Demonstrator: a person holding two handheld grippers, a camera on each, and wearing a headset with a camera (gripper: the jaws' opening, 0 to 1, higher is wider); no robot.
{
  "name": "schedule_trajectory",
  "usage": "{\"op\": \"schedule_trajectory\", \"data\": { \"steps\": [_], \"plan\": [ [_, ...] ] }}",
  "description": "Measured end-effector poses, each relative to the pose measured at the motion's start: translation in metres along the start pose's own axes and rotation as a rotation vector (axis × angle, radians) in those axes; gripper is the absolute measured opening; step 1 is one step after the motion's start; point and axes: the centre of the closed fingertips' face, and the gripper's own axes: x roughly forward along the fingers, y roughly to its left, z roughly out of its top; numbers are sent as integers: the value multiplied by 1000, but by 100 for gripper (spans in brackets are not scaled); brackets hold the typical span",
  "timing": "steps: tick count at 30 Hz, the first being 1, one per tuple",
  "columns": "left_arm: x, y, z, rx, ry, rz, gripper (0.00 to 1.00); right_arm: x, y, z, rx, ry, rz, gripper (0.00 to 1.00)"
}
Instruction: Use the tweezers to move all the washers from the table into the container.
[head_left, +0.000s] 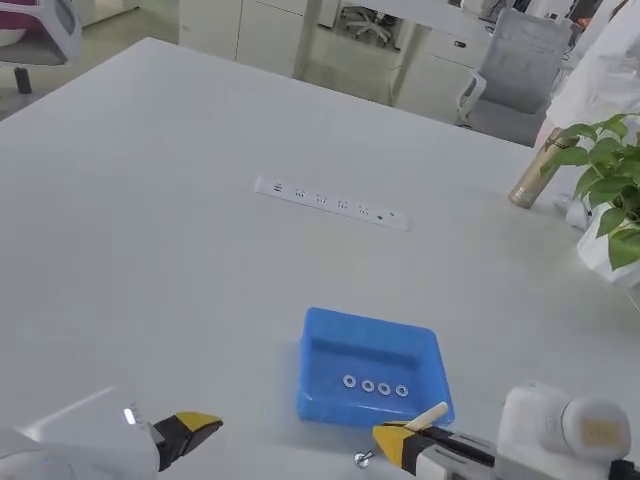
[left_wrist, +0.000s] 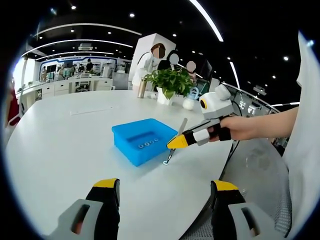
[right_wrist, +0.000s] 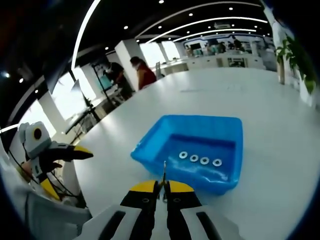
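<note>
While four washers (head_left: 375, 386) sit in the container (head_left: 318, 345), a fifth washer (head_left: 362, 459) is at the tip of the tweezers (head_left: 428, 414), by the near edge of the table (head_left: 150, 250). Right gripper (head_left: 388, 437) clamps the tweezers, left gripper (head_left: 200, 430) gapes idle. Likely nearly done.

Bright ceiling lights (right_wrist: 210, 22) shine evenly; soft shadows on the table (head_left: 150, 220) (both round views bend at the edges).

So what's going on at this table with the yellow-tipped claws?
A person holds a gripper in each hand. The right gripper is shut on slim metal tweezers, whose tip sits at a small metal washer on the white table, just outside the blue plastic tray. Four washers lie inside the tray. The left gripper hangs open, holding nothing.
</note>
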Motion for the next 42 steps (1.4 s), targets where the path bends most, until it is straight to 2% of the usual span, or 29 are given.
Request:
{"op": "schedule_trajectory", "data": {
  "steps": [12,23,31,42],
  "plan": [
    [-1,0,2,2,-3,1,75,3,-2,-2,-3,-4,-18,4],
    [-1,0,0,1,0,1,75,5,5,-2,-24,5,-1,4],
    [-1,1,1,3,-1,2,75,6,8,-3,-108,28,-6,4],
    [-1,0,0,3,2,0,75,6,9,-3,-134,33,-7,4]
  ]
}}
